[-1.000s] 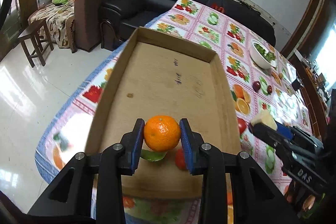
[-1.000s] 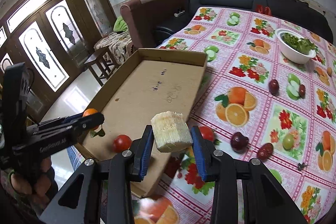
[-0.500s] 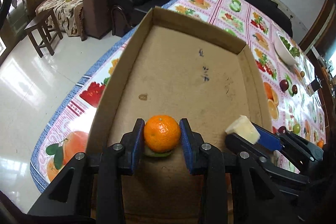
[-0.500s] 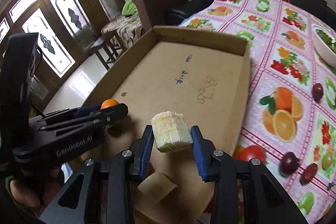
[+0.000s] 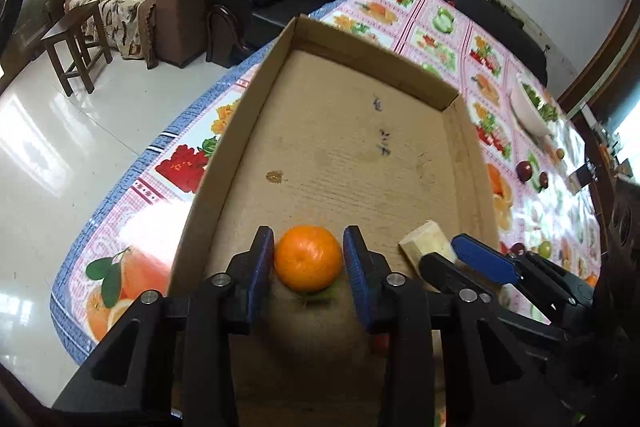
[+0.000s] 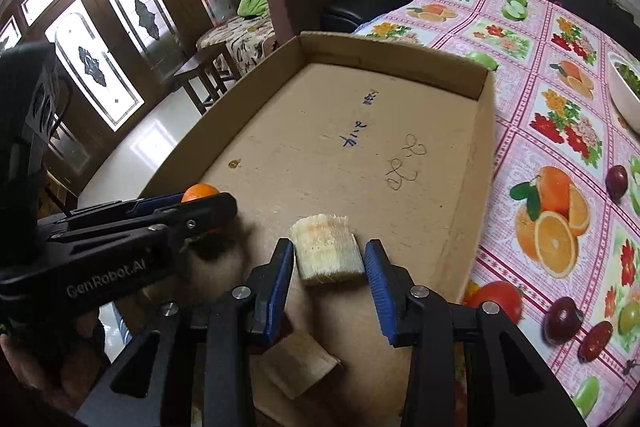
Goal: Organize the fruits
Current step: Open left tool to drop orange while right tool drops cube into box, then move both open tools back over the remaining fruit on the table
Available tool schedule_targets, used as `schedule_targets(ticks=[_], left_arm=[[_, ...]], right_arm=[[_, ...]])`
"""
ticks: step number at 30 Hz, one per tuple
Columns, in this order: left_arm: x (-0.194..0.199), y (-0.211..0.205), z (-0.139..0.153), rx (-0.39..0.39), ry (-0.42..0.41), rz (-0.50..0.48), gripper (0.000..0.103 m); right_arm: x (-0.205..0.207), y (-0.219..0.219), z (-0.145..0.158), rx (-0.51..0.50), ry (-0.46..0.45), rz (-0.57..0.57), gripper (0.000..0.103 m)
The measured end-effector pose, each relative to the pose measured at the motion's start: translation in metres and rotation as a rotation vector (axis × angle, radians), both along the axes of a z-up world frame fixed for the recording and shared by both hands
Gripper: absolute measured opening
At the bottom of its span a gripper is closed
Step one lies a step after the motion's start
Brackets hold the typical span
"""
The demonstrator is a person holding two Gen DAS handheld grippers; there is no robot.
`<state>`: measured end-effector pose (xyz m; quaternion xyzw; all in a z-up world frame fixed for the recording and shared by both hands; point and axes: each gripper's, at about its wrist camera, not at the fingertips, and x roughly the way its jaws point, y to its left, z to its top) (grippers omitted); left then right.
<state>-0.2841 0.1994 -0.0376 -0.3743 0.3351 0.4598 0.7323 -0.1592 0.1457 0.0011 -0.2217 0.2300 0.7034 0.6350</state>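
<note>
In the lower centre of the left wrist view, the left tool (image 5: 308, 258) has its blue-padded jaws spread a little wider than the round orange tangerine (image 5: 308, 257) between them: the left pad is at the fruit's edge, and a slim gap shows at the right pad, so the fruit appears to sit on the floor of the shallow brown cardboard box (image 5: 360, 163) with a green leaf (image 5: 320, 297) under it. At the lower right of that view the right tool (image 5: 444, 259) reaches in beside it, with a pale, fibrous, peeled sugarcane chunk (image 5: 426, 241) at its tip. In the right wrist view, the right tool (image 6: 328, 267) sits at the lower centre with its jaws parted about the sugarcane chunk (image 6: 326, 255); narrow gaps show on both sides, and the chunk looks to stand on the box (image 6: 476, 187) floor near the frame's bottom. The left tool (image 6: 216, 207) crosses the left of that frame, the tangerine (image 6: 199, 191) peeking above its finger. A loose cardboard flap (image 6: 300, 367) lies at the bottom centre. On the fruit-printed pink tablecloth of the table (image 6: 536, 131), at the right, lie dark red plums (image 6: 562, 319) and a red tomato (image 6: 498, 301); a white bowl of greens (image 6: 624, 95) sits at the upper right.
</note>
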Motion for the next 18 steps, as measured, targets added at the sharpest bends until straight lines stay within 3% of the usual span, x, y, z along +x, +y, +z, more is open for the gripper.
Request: schedule_targets(ticks=[2,9,18], left_arm=[[-0.002,-0.004,0.007,0.012,-0.016,0.002,0.040],[0.007,-0.023,0.024,0.038,-0.046,-0.024,0.040],[0.055,-0.061,0.034,0.042,-0.057,-0.163,0.040]], right_arm=[[0.004,-0.008,0.004,0.013,0.010,-0.005,0.039],[0.038,-0.056,0.019,0.088,0.078,-0.050,0.039],[0.108,-0.120,0.003,0.107,0.152,-0.217,0.040]])
